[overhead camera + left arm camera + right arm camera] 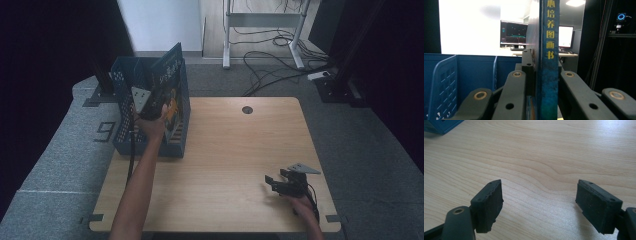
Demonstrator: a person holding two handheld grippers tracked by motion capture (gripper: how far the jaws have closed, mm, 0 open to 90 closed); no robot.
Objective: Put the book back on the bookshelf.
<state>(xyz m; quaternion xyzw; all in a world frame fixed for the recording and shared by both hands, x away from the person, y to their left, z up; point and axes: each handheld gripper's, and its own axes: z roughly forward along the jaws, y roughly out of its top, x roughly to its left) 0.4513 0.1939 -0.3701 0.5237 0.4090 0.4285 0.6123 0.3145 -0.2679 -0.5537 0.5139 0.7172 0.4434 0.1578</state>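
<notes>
Upright in the blue rack, a book is gripped by the left tongs while the right tongs rest apart on the desk

From the high view, the left tongs (159,107) hold the book (172,75) standing in the blue rack (122,77) at the desk's (230,145) far left corner; the right tongs (272,181) lie near the front right edge. Along the left gripper view, both jaws are clamped on the book's blue spine (549,62), rack walls (444,82) at left. Along the right gripper view, the jaws stand wide apart over bare wood (536,157), holding nothing
</notes>
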